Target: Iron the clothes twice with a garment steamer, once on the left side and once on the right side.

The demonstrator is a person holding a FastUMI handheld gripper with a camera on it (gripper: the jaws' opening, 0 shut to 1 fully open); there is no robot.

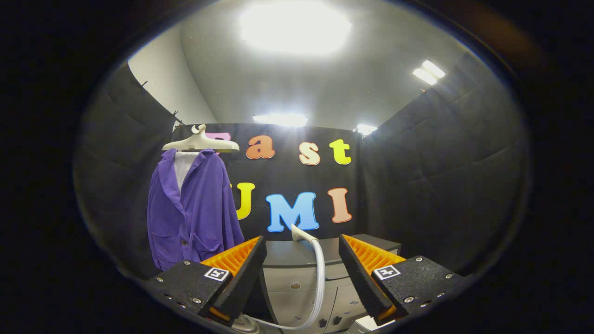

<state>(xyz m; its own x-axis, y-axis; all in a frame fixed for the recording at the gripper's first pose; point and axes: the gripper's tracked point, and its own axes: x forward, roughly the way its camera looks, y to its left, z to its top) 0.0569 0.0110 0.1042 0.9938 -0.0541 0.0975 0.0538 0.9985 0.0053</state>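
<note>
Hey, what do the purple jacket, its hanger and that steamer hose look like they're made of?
Purple jacket: soft matte woven cloth, judging by its limp folds. Hanger: smooth cream moulded plastic, probably. Steamer hose: pale glossy flexible plastic or rubber, curving between the open gripper fingers, whose pads look like black foam.

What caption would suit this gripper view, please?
Open gripper faces the steamer head and hose; purple jacket hangs beyond, left.
</note>
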